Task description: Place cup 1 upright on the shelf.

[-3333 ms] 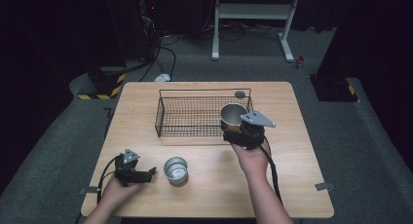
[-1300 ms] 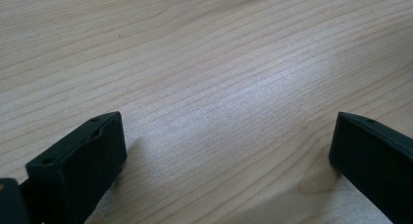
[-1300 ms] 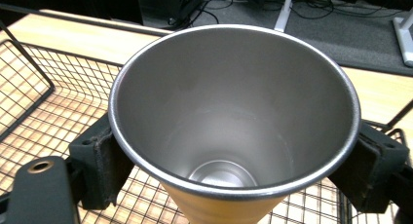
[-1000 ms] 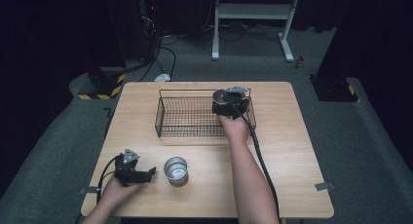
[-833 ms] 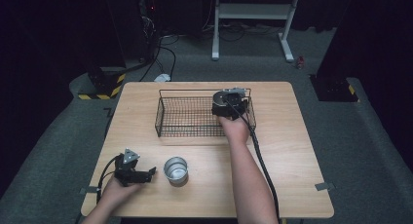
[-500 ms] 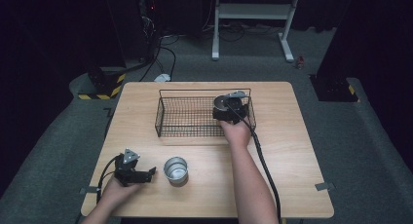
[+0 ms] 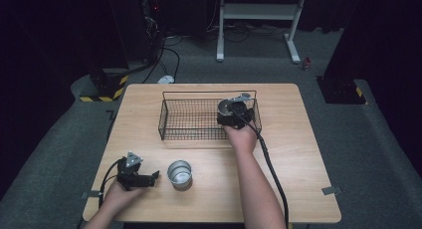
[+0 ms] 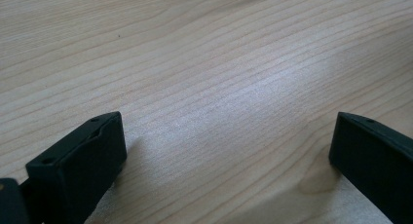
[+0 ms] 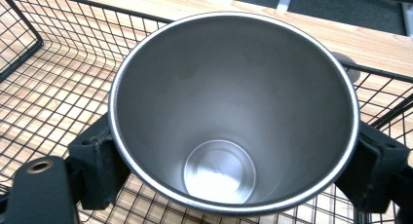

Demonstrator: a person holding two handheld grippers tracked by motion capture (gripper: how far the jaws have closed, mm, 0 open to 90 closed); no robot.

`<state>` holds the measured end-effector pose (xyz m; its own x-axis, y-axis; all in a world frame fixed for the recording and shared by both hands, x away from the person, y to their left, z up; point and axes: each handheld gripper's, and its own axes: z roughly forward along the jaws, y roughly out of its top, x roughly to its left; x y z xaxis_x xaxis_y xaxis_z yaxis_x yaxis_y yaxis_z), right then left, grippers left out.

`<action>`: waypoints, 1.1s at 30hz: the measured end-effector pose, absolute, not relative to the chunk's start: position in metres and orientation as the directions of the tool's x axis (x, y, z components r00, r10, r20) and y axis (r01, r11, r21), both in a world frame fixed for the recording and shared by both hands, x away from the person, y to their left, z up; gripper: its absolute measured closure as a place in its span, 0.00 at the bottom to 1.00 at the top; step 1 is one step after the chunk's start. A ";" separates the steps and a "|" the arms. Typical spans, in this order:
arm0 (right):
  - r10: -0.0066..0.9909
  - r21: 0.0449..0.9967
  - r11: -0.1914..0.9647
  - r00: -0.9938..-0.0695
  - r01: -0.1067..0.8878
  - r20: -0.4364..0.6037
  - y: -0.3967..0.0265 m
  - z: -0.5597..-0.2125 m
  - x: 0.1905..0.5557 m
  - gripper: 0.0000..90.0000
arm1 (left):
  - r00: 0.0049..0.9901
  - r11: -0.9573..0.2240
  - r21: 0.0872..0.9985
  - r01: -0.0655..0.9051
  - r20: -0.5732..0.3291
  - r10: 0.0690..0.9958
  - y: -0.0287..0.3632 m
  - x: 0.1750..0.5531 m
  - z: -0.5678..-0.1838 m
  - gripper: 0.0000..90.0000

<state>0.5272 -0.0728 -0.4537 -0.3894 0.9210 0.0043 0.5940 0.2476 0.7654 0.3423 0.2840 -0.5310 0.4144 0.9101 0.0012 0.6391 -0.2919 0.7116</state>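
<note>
Your right gripper [image 7: 230,111] has its fingers [image 9: 100,158] pinching a steel cup [image 9: 234,112] by its sides, holding it upright over the right end of the wire basket [image 7: 191,120]. Your left gripper [image 7: 149,178] rests on the desk [image 7: 293,154], fingers [image 8: 78,165] spread wide, just beside a second steel cup [image 7: 179,173].

A light wooden table [image 7: 298,154] with rounded corners stands on grey carpet [image 7: 368,154] in a dim room whose edges fall into near blackness. Beyond the table's far side a white metal stand [image 7: 259,15] rests on two long feet, with dark cables [image 7: 166,55] trailing over the floor beside it. To the far left lies a block marked with yellow and black stripes [image 7: 102,92]. Grey tape tabs [image 7: 331,190] stick out at the table's near corners.
</note>
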 end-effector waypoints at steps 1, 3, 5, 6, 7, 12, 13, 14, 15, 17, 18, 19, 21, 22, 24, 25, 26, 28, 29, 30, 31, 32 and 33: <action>0.922 0.771 0.241 -0.387 0.590 0.008 -0.073 -0.454 0.526 0.15 | 0.414 -0.292 0.712 0.639 0.001 0.910 0.284 0.342 -0.531 0.01; 0.924 0.776 0.230 -0.383 0.588 0.017 -0.075 -0.455 0.526 0.15 | 0.414 -0.291 0.712 0.639 0.001 0.910 0.284 0.342 -0.531 0.01; 0.924 0.787 0.213 -0.381 0.579 0.031 -0.079 -0.458 0.524 0.15 | 0.416 -0.297 0.711 0.638 0.006 0.909 0.284 0.342 -0.531 0.01; 0.924 0.788 0.210 -0.381 0.579 0.034 -0.079 -0.459 0.523 0.15 | 0.416 -0.296 0.711 0.638 0.006 0.909 0.284 0.342 -0.531 0.01; 0.923 0.788 0.215 -0.384 0.577 0.029 -0.079 -0.459 0.523 0.14 | 0.418 -0.299 0.709 0.639 0.006 0.909 0.284 0.342 -0.531 0.01; 0.919 0.784 0.232 -0.393 0.575 0.016 -0.079 -0.458 0.522 0.11 | 0.418 -0.301 0.709 0.638 0.008 0.908 0.285 0.342 -0.531 0.01; 0.921 0.781 0.228 -0.390 0.581 0.021 -0.079 -0.457 0.522 0.11 | 0.416 -0.296 0.711 0.638 0.006 0.910 0.284 0.342 -0.531 0.01; 0.921 0.781 0.228 -0.390 0.581 0.021 -0.079 -0.457 0.522 0.11 | 0.416 -0.296 0.711 0.638 0.006 0.910 0.284 0.342 -0.531 0.01; 0.919 0.781 0.223 -0.393 0.583 0.031 -0.081 -0.457 0.521 0.10 | 0.415 -0.294 0.711 0.638 0.004 0.910 0.284 0.342 -0.531 0.01; 0.920 0.784 0.224 -0.390 0.580 0.026 -0.083 -0.456 0.520 0.10 | 0.418 -0.298 0.709 0.639 0.005 0.909 0.284 0.342 -0.531 0.01; 0.920 0.784 0.224 -0.390 0.580 0.026 -0.083 -0.456 0.520 0.10 | 0.418 -0.298 0.709 0.639 0.006 0.909 0.284 0.342 -0.531 0.01; 0.922 0.784 0.217 -0.386 0.582 0.032 -0.084 -0.455 0.519 0.10 | 0.418 -0.299 0.709 0.639 0.007 0.909 0.284 0.342 -0.531 0.01; 0.921 0.783 0.234 -0.390 0.576 0.012 -0.085 -0.455 0.517 0.10 | 0.418 -0.298 0.709 0.639 0.005 0.909 0.284 0.342 -0.531 0.01; 0.921 0.783 0.234 -0.390 0.576 0.012 -0.085 -0.455 0.517 0.10 | 0.418 -0.298 0.709 0.639 0.005 0.909 0.284 0.342 -0.531 0.01; 0.920 0.783 0.235 -0.391 0.576 0.011 -0.085 -0.454 0.516 0.10 | 0.417 -0.300 0.710 0.637 0.009 0.909 0.284 0.342 -0.531 0.01; 0.922 0.781 0.227 -0.387 0.581 0.020 -0.086 -0.454 0.514 0.10 | 0.417 -0.300 0.710 0.637 0.009 0.909 0.284 0.342 -0.531 0.01; 0.923 0.782 0.227 -0.385 0.580 0.017 -0.087 -0.454 0.514 0.10 | 0.416 -0.296 0.710 0.639 0.005 0.909 0.284 0.342 -0.531 0.01; 0.920 0.790 0.227 -0.392 0.569 0.018 -0.089 -0.452 0.511 0.10 | 0.416 -0.297 0.710 0.638 0.007 0.909 0.284 0.342 -0.531 0.01; 0.918 0.794 0.214 -0.395 0.569 0.036 -0.090 -0.452 0.509 0.10 | 0.417 -0.299 0.710 0.637 0.009 0.909 0.284 0.342 -0.531 0.01; 0.918 0.794 0.214 -0.395 0.569 0.036 -0.090 -0.452 0.509 0.10 | 0.417 -0.299 0.710 0.637 0.009 0.909 0.284 0.342 -0.531 0.01; 0.921 0.792 0.210 -0.387 0.573 0.036 -0.092 -0.451 0.507 0.10 | 0.417 -0.300 0.710 0.637 0.009 0.909 0.284 0.342 -0.531 0.01; 0.921 0.792 0.210 -0.387 0.573 0.036 -0.092 -0.451 0.507 0.10 | 0.417 -0.300 0.710 0.637 0.009 0.909 0.284 0.342 -0.531 0.01; 0.919 0.794 0.212 -0.393 0.569 0.036 -0.094 -0.451 0.506 0.10 | 0.417 -0.300 0.710 0.637 0.010 0.909 0.284 0.342 -0.531 0.01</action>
